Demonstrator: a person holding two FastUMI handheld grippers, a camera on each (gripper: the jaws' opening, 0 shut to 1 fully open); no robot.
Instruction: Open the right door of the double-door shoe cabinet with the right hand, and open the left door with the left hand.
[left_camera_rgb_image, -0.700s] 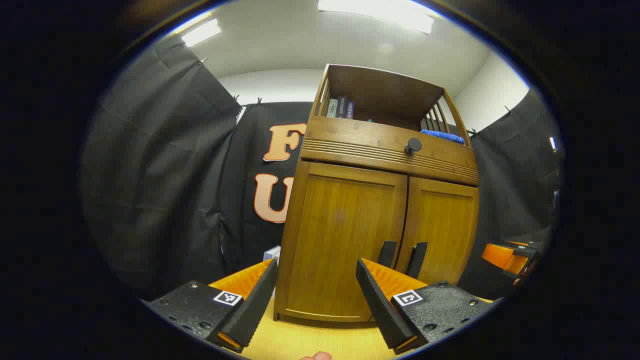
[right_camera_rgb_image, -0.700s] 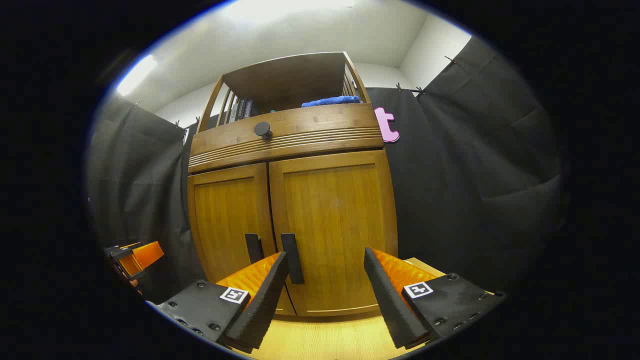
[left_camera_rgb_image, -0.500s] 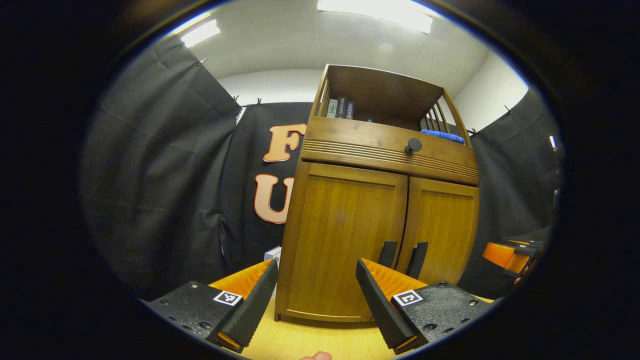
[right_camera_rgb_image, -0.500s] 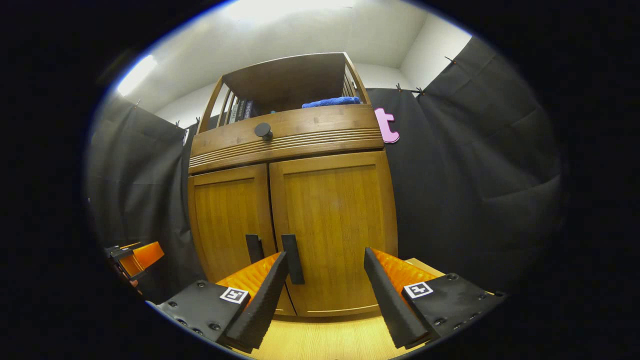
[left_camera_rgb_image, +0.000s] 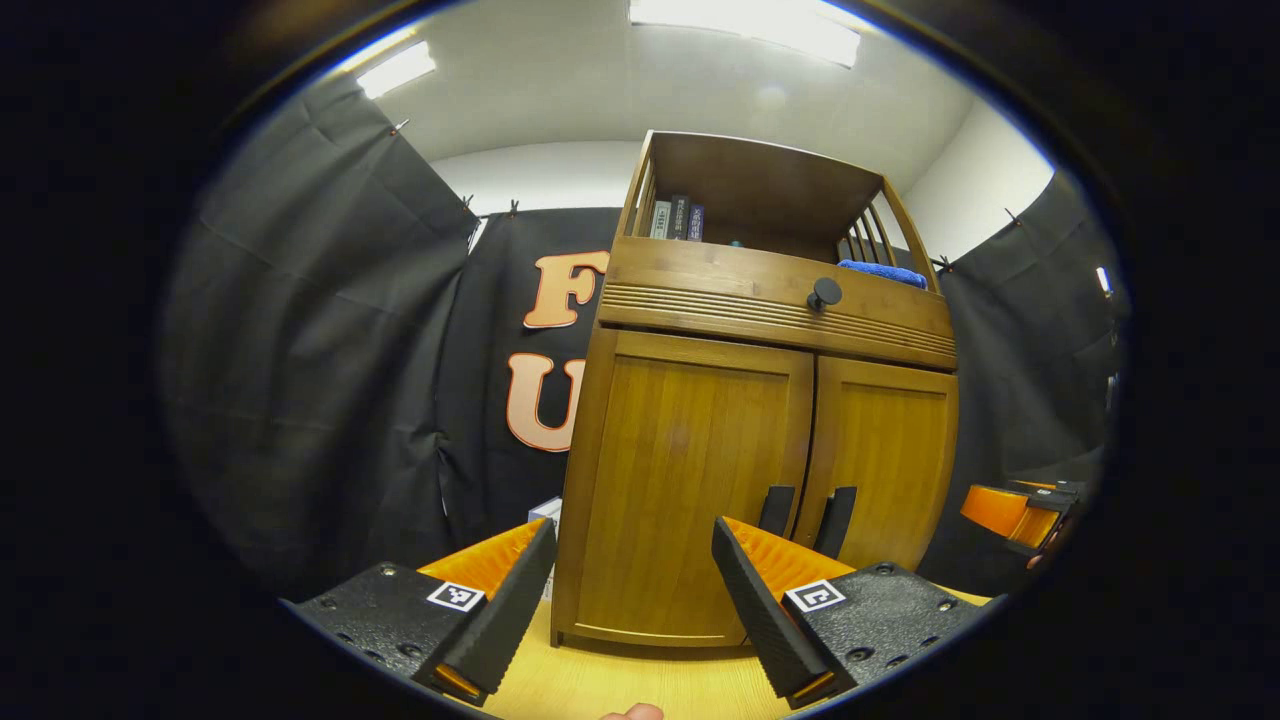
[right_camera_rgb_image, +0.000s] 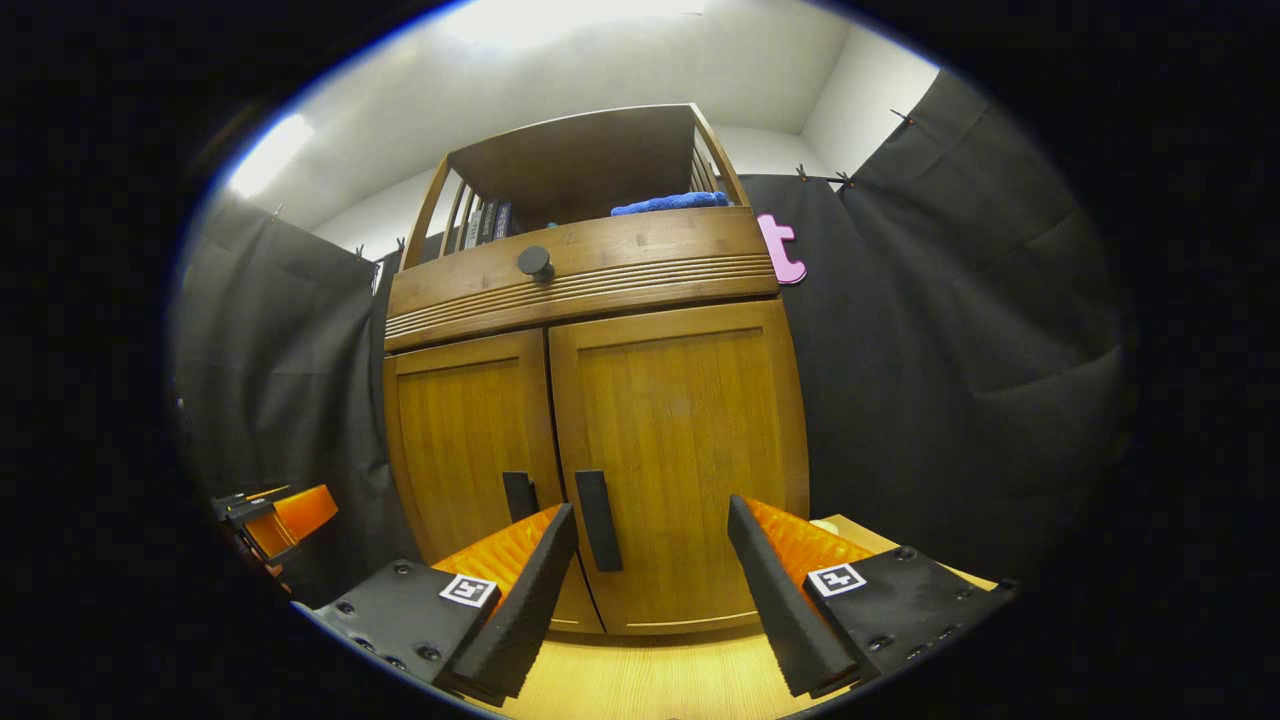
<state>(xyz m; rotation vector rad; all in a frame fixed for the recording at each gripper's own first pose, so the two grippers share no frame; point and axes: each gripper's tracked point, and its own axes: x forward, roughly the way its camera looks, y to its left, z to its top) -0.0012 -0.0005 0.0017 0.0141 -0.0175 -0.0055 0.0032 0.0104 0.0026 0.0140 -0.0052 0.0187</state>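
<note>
The shoe cabinet (right_camera_rgb_image: 590, 400) stands on the worktop (right_camera_rgb_image: 650, 680) with both doors shut, and in the right gripper view its right door handle (right_camera_rgb_image: 597, 520) now sits a little nearer than a moment ago. The right gripper (right_camera_rgb_image: 650, 590) has edged closer, jaws wide open and holding nothing. The left gripper (left_camera_rgb_image: 635, 590) has barely shifted, jaws open too.

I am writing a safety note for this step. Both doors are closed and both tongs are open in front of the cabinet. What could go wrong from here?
1. The two door handles stand close together, so the right tongs might catch the wrong one.
2. If both doors swing out together, the left tongs and the right tongs could get in each other's way.
3. A hard pull may shake the cabinet and the books on its shelf.
</note>
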